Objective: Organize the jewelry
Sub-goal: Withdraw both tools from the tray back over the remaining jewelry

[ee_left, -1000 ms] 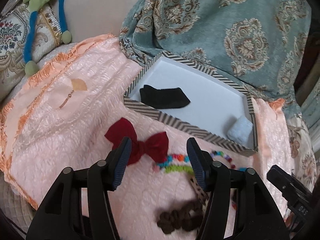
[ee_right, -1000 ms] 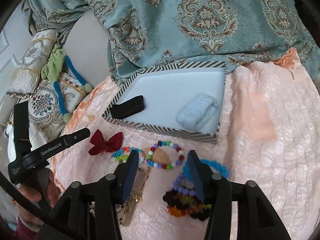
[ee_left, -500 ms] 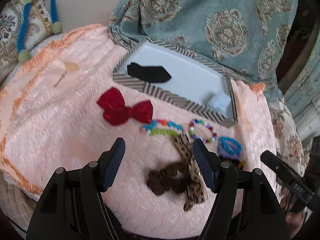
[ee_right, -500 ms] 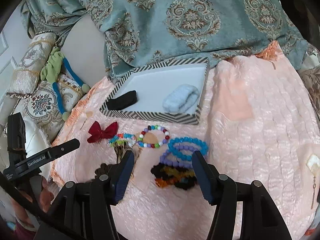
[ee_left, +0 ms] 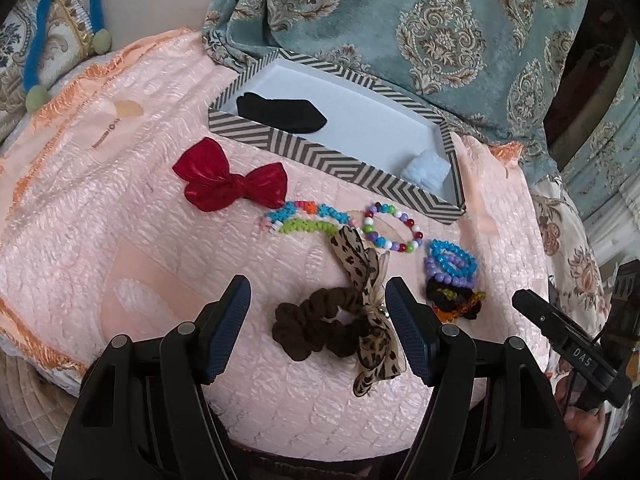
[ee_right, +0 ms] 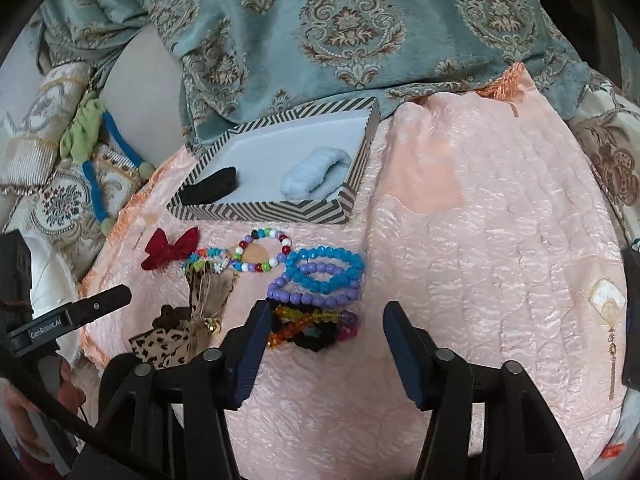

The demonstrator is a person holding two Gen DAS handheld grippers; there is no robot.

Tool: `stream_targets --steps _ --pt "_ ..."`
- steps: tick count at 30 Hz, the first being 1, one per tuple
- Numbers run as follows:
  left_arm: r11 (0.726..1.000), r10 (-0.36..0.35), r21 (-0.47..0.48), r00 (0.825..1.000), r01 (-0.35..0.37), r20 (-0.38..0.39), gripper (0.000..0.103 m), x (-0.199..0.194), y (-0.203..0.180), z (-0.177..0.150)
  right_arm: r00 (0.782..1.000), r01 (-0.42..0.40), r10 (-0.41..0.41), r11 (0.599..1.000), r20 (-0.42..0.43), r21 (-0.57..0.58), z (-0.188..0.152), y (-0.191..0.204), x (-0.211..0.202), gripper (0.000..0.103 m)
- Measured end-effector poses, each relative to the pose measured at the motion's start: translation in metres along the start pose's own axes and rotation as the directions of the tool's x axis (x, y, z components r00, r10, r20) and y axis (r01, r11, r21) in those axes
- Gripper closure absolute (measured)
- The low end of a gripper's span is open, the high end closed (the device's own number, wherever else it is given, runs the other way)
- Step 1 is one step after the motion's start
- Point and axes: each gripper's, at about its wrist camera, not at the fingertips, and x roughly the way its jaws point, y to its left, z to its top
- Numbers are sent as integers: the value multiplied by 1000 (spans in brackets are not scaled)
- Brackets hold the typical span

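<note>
A striped box [ee_left: 316, 148] [ee_right: 260, 212] holds a black item [ee_left: 280, 114] and a pale blue scrunchie [ee_right: 314, 176]. In front on the pink cloth lie a red bow [ee_left: 230, 182], a multicolour bracelet [ee_left: 304, 218], a bead bracelet [ee_left: 392, 230], blue and purple bracelets [ee_right: 320, 276], a dark beaded pile [ee_right: 312, 326], a brown scrunchie [ee_left: 316, 324] and a leopard bow [ee_left: 368, 304]. My left gripper [ee_left: 318, 320] is open, just before the brown scrunchie. My right gripper [ee_right: 324, 340] is open, just before the dark pile.
A teal patterned blanket [ee_right: 340, 28] lies behind the box. A cushion with a green and blue toy [ee_right: 92, 152] is at the left. An earring card [ee_right: 608, 304] lies at the right on the pink cloth, which drops off at its front edge.
Both grippers have pulled back toward me and opened wider. More of the jewelry row now shows in front of them. Nothing has been picked up.
</note>
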Motion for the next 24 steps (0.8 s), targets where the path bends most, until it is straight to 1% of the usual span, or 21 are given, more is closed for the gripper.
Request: stream_targets --steps 5,9,14,18,21,24 --pt "1000 -5 8 1000 5 -22 33 8 -5 -4 1000 8 -8 1000 -2 -18 3 3 6 53" --pt "1000 -10 6 999 10 -41 33 15 -9 -4 999 33 -33 998 -3 -45 19 2 19 57" --pt "1000 -7 11 998 7 -56 33 25 -13 -4 995 53 -61 993 -74 -102 35 0 54 69" --pt "1000 0 16 997 1 -76 33 36 -15 -3 991 56 -74 987 -112 -152 42 0 76 69" --pt "1000 5 26 996 -3 -88 33 44 -17 -3 983 79 -108 979 -151 -187 41 -4 89 69" --pt "999 10 35 995 -6 -104 33 53 -19 -4 979 74 -110 976 -173 -203 40 -8 97 70"
